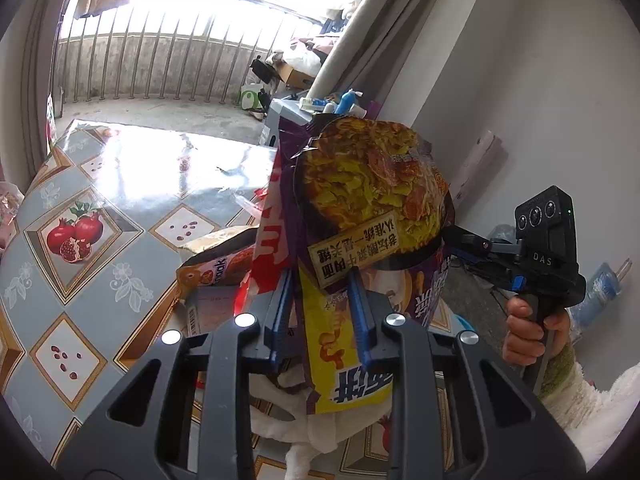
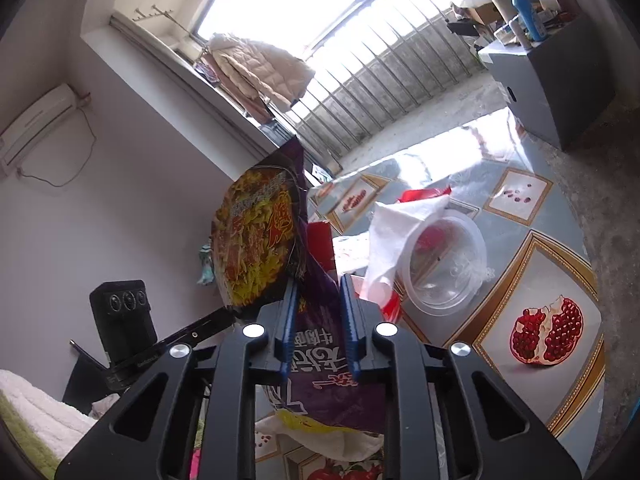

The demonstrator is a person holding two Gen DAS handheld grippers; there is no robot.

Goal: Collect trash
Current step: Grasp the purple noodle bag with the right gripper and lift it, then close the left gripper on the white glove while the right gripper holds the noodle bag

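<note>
A large purple and yellow noodle wrapper (image 1: 360, 200) stands upright above the table, held from two sides. My left gripper (image 1: 320, 280) has its blue pads closed on the wrapper's lower part. At the right of the left wrist view a hand holds my right gripper (image 1: 452, 238), which pinches the wrapper's edge. In the right wrist view the right gripper (image 2: 319, 282) clamps the purple wrapper (image 2: 256, 240) between its pads. The left gripper (image 2: 230, 314) reaches it from the left. White tissue (image 1: 296, 432) lies crumpled under the wrapper.
On the table with the pomegranate cloth (image 2: 552, 280) lie a clear plastic bowl (image 2: 444, 264), white tissue (image 2: 396, 232) and a red wrapper (image 2: 420, 194). A brown snack bag (image 1: 216, 268) lies left of the held wrapper. A grey cabinet (image 2: 532, 80) with bottles stands beyond the table.
</note>
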